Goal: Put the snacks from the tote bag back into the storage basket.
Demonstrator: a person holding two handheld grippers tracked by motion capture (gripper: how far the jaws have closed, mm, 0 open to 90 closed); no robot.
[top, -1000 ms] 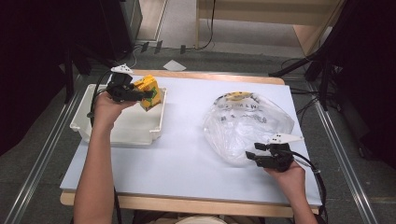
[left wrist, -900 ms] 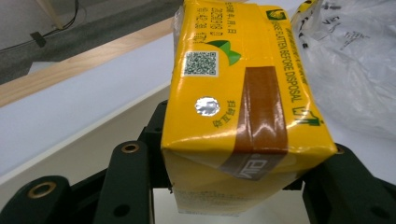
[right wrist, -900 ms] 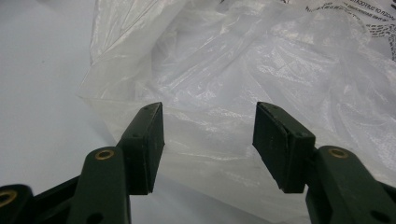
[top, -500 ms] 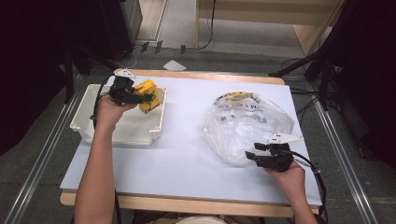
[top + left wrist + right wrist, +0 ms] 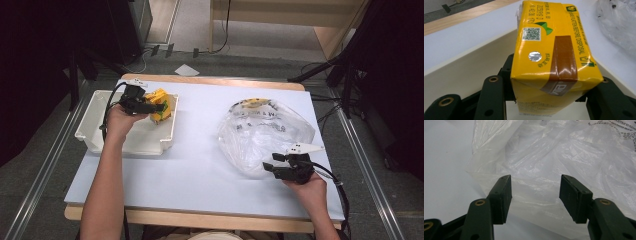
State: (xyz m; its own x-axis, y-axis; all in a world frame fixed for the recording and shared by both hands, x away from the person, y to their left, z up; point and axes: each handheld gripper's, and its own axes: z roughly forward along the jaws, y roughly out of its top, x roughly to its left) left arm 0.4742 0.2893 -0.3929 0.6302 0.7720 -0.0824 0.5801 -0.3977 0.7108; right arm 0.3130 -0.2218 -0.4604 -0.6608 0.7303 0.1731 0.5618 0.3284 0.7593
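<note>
Left hand-held gripper [image 5: 150, 106] is clamped on the yellow drink carton [image 5: 551, 57], holding it over the far right corner of the white bin [image 5: 95, 137] — the left gripper view has the carton squeezed between the two black jaws, bin wall behind and below it. Over on the other side, the right hand-held gripper [image 5: 272, 163] sits at the near edge of the clear plastic bag [image 5: 265, 132], jaws apart, nothing between them but crinkled film just ahead in the right gripper view.

What could go wrong from here? The carton looks gripped near one end, most of its length sticking out past the jaws, so a quick tilt could let it pivot or slip and drop at an angle, maybe catching the bin rim and tipping out onto the table [image 5: 200, 170]. On the right, the film is thin and slack — a close there may catch only a single loose fold, and the bag could slide across the smooth table instead of lifting.

The count: one carton in the grip, one bin, one bag with something yellow showing at its far end — too blurred to tell what — and two grippers, one in each hand
</note>
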